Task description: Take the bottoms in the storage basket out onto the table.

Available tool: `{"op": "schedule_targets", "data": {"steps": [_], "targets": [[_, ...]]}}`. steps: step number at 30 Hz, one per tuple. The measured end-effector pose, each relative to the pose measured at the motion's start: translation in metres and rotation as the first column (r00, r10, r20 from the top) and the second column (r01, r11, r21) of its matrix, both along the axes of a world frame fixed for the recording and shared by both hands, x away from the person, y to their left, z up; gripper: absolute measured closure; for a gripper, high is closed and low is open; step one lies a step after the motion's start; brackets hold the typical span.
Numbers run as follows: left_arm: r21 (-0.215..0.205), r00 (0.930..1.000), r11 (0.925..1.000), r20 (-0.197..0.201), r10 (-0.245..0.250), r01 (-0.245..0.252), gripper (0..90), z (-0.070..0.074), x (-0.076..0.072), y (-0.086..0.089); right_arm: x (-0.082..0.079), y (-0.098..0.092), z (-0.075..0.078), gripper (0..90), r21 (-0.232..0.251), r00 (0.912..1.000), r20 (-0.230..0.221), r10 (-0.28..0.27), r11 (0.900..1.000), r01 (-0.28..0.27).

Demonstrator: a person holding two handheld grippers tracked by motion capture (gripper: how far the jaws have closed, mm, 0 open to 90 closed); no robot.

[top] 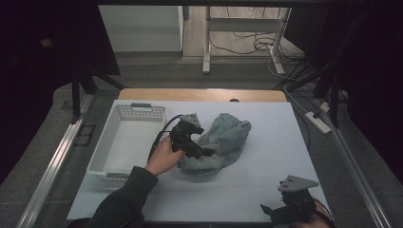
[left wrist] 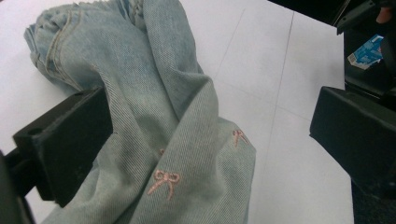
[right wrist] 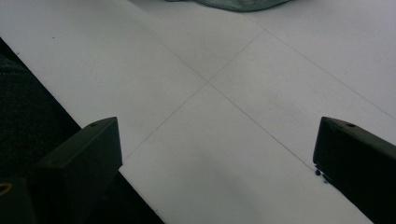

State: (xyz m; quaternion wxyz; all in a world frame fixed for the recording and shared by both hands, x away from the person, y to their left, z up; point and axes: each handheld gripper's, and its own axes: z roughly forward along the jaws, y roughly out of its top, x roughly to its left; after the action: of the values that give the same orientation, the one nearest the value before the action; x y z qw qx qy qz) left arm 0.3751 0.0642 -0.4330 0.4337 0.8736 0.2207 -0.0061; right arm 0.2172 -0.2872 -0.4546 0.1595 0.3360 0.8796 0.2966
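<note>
Currently, a crumpled pair of pale blue jeans [top: 221,141] is seen lying near the middle of the white counter [top: 266,175], just beside a white basket [top: 124,142] that stands at its left side. The left claw [top: 198,151] is held against the near left edge of the jeans, and its jaws are spread wide. In the left gripper view the denim [left wrist: 177,126] is seen lying between the two jaws, touching the left-hand one, while the other jaw stands well apart from the cloth over bare counter; nothing is clamped. Small pink bows [left wrist: 164,182] are stitched on the fabric.

The right claw [top: 278,211] is held low at the near right corner of the counter, well apart from the jeans. Its jaws are likewise spread, with bare counter [right wrist: 224,140] between them, and an edge of the jeans [right wrist: 233,3] is caught at the top of the right gripper view.
</note>
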Motion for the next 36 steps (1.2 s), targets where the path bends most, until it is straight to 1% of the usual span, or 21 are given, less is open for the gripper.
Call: {"op": "schedule_targets", "data": {"steps": [5,7,13,20,23,26,30,36], "targets": [[0.009,0.9999,0.9999,0.003,0.010,-0.010,0.0,0.000,-0.003,0.001,0.000,-0.001,0.000,1.4,0.005,1.0000,-0.004,-0.002,1.000,0.002],[0.006,0.9999,0.9999,0.006,0.015,-0.015,0.0,0.001,-0.004,0.001,0.000,-0.001,0.000,1.4,0.009,1.0000,-0.003,-0.003,1.000,0.003],[-0.015,0.9998,0.9997,-0.005,0.019,-0.019,0.0,0.003,-0.007,0.005,0.000,-0.001,0.001,1.4,0.013,1.0000,-0.003,-0.004,1.000,0.004],[-0.015,0.9997,0.9997,-0.016,0.021,-0.022,0.0,0.005,-0.010,0.009,0.000,-0.001,0.001,1.4,0.015,1.0000,0.000,-0.005,1.000,0.005],[-0.009,0.9996,0.9996,-0.004,0.027,-0.027,0.0,0.006,-0.011,0.010,0.000,-0.002,0.001,1.4,0.014,1.0000,0.000,-0.005,1.000,0.005],[-0.016,0.9995,0.9994,-0.005,0.030,-0.030,0.0,0.007,-0.013,0.011,0.000,-0.002,0.001,1.4,0.015,1.0000,0.001,-0.005,1.000,0.005],[-0.006,0.9995,0.9995,0.000,0.031,-0.031,0.0,0.008,-0.016,0.012,0.000,-0.002,0.001,1.4,0.016,1.0000,0.004,-0.004,1.000,0.004],[-0.025,0.9994,0.9991,-0.003,0.035,-0.035,0.0,0.010,-0.021,0.018,0.000,-0.002,0.001,1.4,0.016,1.0000,0.004,-0.006,1.000,0.006]]}}
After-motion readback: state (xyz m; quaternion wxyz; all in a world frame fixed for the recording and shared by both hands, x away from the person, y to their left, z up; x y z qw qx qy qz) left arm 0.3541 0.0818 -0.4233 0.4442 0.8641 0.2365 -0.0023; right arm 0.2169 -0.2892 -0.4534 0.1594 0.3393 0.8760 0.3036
